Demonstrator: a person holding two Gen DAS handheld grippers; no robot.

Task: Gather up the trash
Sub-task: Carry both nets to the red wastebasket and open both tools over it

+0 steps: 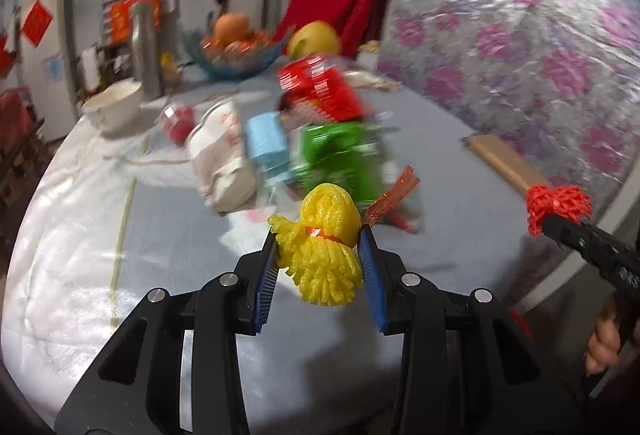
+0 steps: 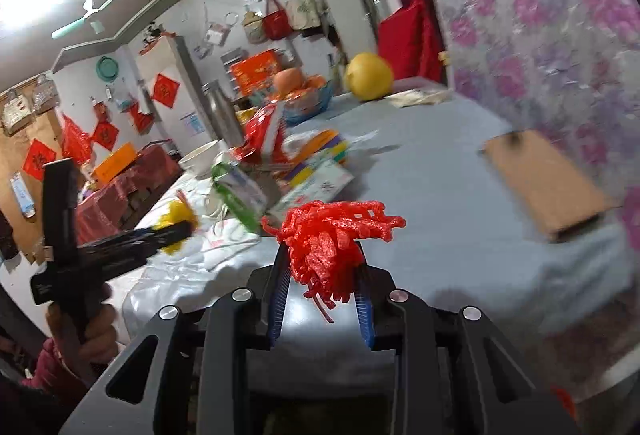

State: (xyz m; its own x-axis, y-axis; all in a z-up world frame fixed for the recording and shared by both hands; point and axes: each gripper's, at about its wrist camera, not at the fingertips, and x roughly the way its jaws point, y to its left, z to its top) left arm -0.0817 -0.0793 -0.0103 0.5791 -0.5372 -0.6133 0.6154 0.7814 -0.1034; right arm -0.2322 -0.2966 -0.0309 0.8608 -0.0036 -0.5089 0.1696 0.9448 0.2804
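A yellow foam fruit net (image 1: pixel 322 249), bunched and tied with an orange band, sits between the blue pads of my left gripper (image 1: pixel 320 243), which is shut on it above the table. My right gripper (image 2: pixel 322 255) is shut on a red foam fruit net (image 2: pixel 332 247). In the left wrist view that red net (image 1: pixel 558 207) shows at the tip of the right gripper at the far right. In the right wrist view the yellow net (image 2: pixel 178 217) shows at the tip of the left gripper, held by a hand (image 2: pixel 86 331).
A heap of wrappers lies mid-table: red packet (image 1: pixel 320 87), green packet (image 1: pixel 340 155), blue box (image 1: pixel 266 145), white bag (image 1: pixel 222 159). Behind stand a white bowl (image 1: pixel 114 107), a steel flask (image 1: pixel 146 47), a fruit bowl (image 1: pixel 240 55) and a yellow pomelo (image 1: pixel 314 39). A cardboard piece (image 2: pixel 548 179) lies at the right edge.
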